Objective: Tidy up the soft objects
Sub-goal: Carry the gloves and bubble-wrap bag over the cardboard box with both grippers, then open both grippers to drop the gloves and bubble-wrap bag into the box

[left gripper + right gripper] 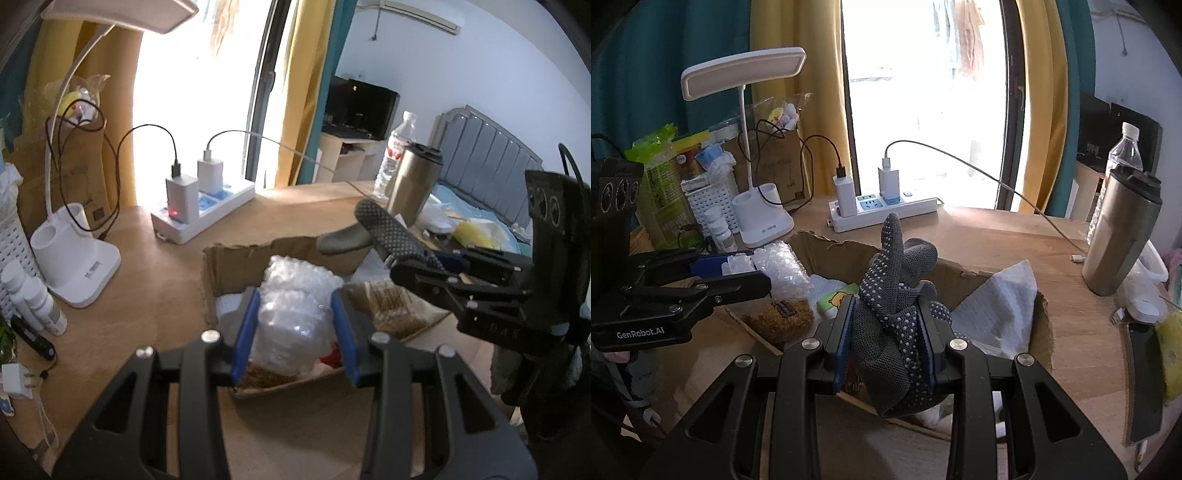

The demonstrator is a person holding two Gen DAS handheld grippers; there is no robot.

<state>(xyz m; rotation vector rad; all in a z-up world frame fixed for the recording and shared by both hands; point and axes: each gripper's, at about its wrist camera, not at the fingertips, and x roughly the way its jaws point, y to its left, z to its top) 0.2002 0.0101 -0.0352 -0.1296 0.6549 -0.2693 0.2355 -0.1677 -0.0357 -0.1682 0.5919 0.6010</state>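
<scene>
now | left gripper clamps bubble wrap | right gripper clamps glove | over box

Bare desk lies open between the torn cardboard box and the power strip, while the steel tumbler, lamp base and charger cables crowd its sides.

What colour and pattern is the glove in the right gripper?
Grey knit with small white dots; the glove shows best in the right wrist view.
</scene>
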